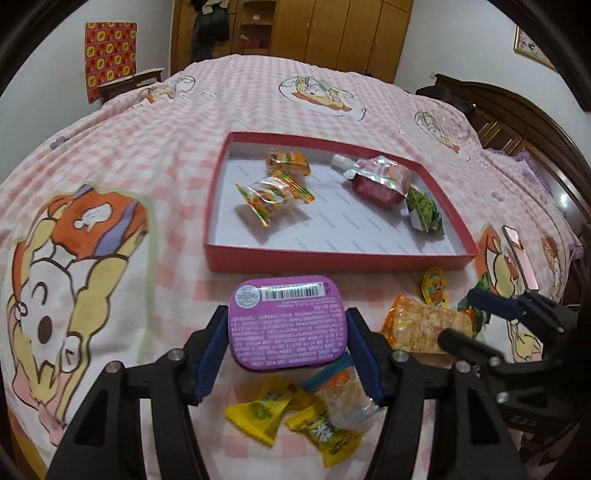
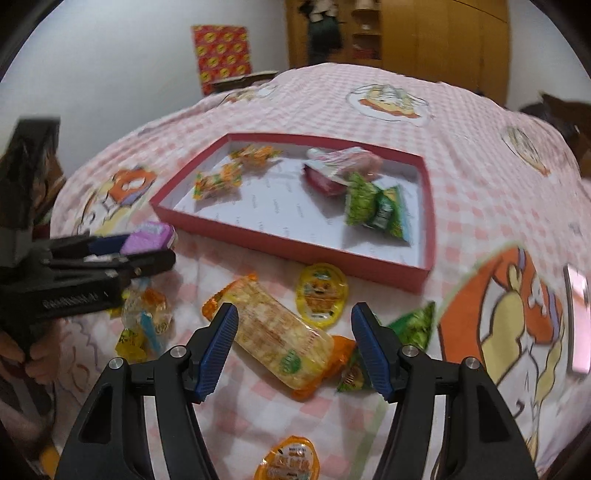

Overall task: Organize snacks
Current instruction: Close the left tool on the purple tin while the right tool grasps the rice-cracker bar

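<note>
Orange jelly cup [image 2: 290, 461] cut by bottom frame edge, purple tin [image 1: 287, 322] label print unreadable, right-wrist view motion-blurred

A pink checked bedspread [image 1: 155, 155] with cartoon prints; behind it, a wooden wardrobe [image 1: 332, 29]; left of that, a red patterned poster [image 1: 110, 51].

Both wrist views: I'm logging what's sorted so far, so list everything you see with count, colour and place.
red box: one, on the bed.
orange-yellow wrapped candies: about three, box's left side.
pink pouch: one, box's right side.
green packets: two, beside the pouch.
purple tin: one, between the left gripper's pads.
cracker pack: one, orange, on the bedspread before the box.
jelly cups: two, orange-yellow, loose on the bedspread.
yellow candies: about two, near edge.
left gripper: holding the tin.
right gripper: open over the cracker pack.
</note>
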